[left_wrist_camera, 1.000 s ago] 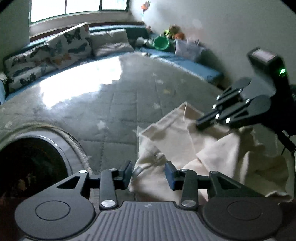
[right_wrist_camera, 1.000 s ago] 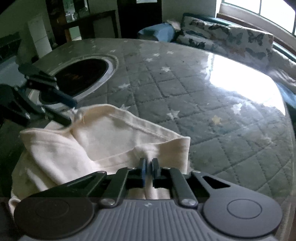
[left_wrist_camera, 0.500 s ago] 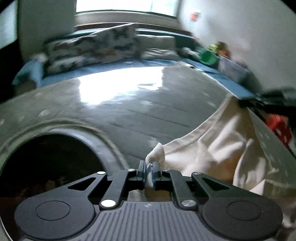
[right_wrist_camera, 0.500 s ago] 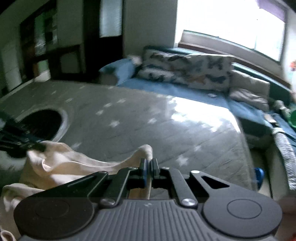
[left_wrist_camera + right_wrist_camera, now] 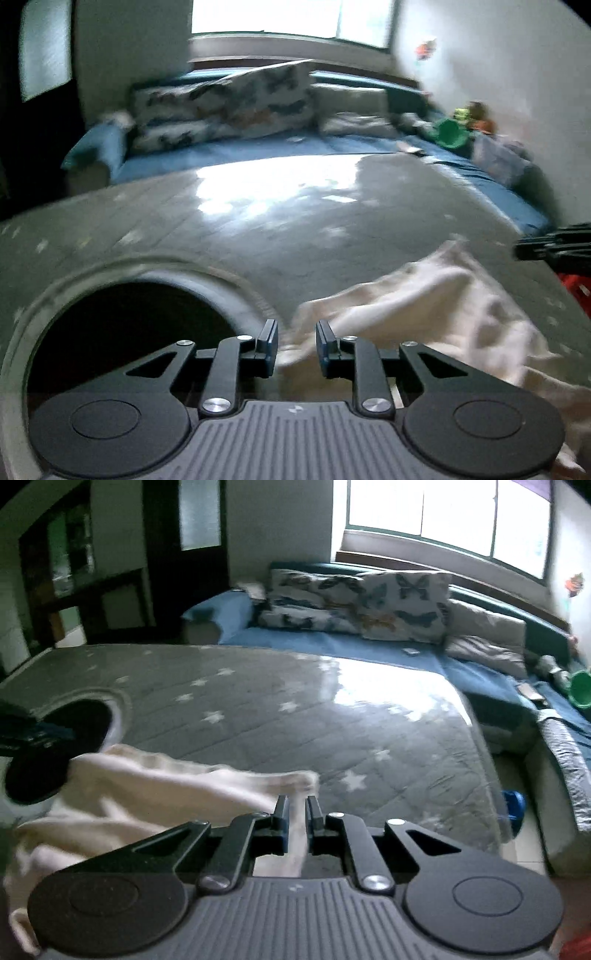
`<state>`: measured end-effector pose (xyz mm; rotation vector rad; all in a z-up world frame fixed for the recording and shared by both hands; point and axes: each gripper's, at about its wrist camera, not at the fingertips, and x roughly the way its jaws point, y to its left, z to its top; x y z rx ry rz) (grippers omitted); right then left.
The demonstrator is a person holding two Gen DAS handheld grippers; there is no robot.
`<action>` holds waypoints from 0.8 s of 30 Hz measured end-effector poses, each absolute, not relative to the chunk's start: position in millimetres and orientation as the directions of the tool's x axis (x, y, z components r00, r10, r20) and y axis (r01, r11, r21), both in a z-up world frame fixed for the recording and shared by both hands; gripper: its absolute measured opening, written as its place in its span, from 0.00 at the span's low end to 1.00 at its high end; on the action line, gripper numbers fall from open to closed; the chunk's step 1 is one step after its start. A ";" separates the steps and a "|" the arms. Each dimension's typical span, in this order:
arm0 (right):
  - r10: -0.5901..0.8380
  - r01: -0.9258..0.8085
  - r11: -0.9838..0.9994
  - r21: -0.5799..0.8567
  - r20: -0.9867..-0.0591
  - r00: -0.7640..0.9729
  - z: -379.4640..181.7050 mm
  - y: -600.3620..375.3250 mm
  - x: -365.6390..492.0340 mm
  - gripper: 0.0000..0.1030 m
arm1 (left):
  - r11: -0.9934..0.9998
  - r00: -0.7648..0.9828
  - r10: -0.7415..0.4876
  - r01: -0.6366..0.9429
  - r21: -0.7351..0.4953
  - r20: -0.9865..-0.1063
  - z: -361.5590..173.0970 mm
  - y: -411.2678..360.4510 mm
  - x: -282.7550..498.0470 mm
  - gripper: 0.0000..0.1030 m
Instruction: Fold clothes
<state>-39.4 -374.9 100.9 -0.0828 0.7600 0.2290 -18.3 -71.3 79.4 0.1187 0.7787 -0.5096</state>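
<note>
The grey, star-quilted mat (image 5: 295, 716) fills the space ahead of both claws, with a round dark opening (image 5: 122, 332) in it just left of the left claw (image 5: 295, 341). A blue couch (image 5: 332, 642) with butterfly cushions (image 5: 354, 602) runs along the far side, well beyond the fingertips.

The cream garment (image 5: 424, 306) lies crumpled on the mat, spreading from directly ahead of the left claw out to its right and reaching toward the right claw (image 5: 295, 812). In the right wrist view the cloth (image 5: 155, 786) stretches from between the fingers away to the left, in soft rounded folds. It looks like a light, thick knit: limp, with no stiffness, so it should sag wherever it is not supported, and it seems unlikely to slip out of rubber pads.

The left claw's jaws are opening; a corner of the cloth sits ahead of the gap, but the pads stand clear of it. The right claw's jaws are narrow and opening slightly, with a strip of cloth between them; motion blur makes the contact hard to judge, though the pads appear to pinch it.

The best holds are probably the hemmed edge and the corners, one per claw and well apart, so the fabric hangs flat instead of bunching.
</note>
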 end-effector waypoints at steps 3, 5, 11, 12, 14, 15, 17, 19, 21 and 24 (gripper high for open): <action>0.213 -0.264 0.964 0.036 -0.698 0.684 103.9 -370.3 -52.8 0.09 | 0.816 0.542 -0.467 0.569 -0.104 -0.699 82.5 -100.7 -24.8 0.24; 0.230 -0.279 0.959 0.046 -0.703 0.673 104.6 -366.8 -58.6 0.09 | 0.781 0.507 -0.500 0.614 -0.113 -0.702 81.7 -121.1 -27.7 0.24; 0.267 -0.320 0.945 0.066 -0.718 0.643 104.0 -361.7 -74.1 0.14 | 0.728 0.451 -0.529 0.677 -0.111 -0.719 69.4 -164.2 -27.4 0.46; 0.273 -0.326 0.943 0.067 -0.719 0.640 103.9 -361.0 -76.6 0.18 | 0.723 0.440 -0.528 0.681 -0.114 -0.726 66.1 -168.9 -26.0 0.46; 0.286 -0.341 0.937 0.072 -0.720 0.632 103.6 -359.3 -81.5 0.20 | 0.719 0.428 -0.527 0.685 -0.117 -0.734 60.8 -174.4 -23.6 0.46; 0.292 -0.348 0.934 0.074 -0.721 0.629 103.7 -358.3 -83.7 0.20 | 0.716 0.422 -0.528 0.687 -0.119 -0.737 58.0 -176.2 -23.1 0.43; 0.306 -0.364 0.928 0.080 -0.722 0.620 103.7 -355.2 -88.4 0.20 | 0.714 0.411 -0.531 0.688 -0.129 -0.741 54.8 -174.5 -25.0 0.12; 0.314 -0.378 0.923 0.078 -0.723 0.616 104.1 -352.3 -93.3 0.21 | 0.728 0.431 -0.520 0.676 -0.118 -0.737 55.4 -170.0 -29.6 0.05; 0.323 -0.396 0.915 0.074 -0.722 0.612 105.0 -348.6 -99.9 0.23 | 0.754 0.479 -0.506 0.650 -0.098 -0.717 61.0 -160.5 -36.1 0.03; 0.342 -0.430 0.900 0.067 -0.721 0.603 106.3 -340.0 -108.2 0.32 | 0.805 0.567 -0.482 0.588 -0.082 -0.668 77.6 -136.6 -49.0 0.03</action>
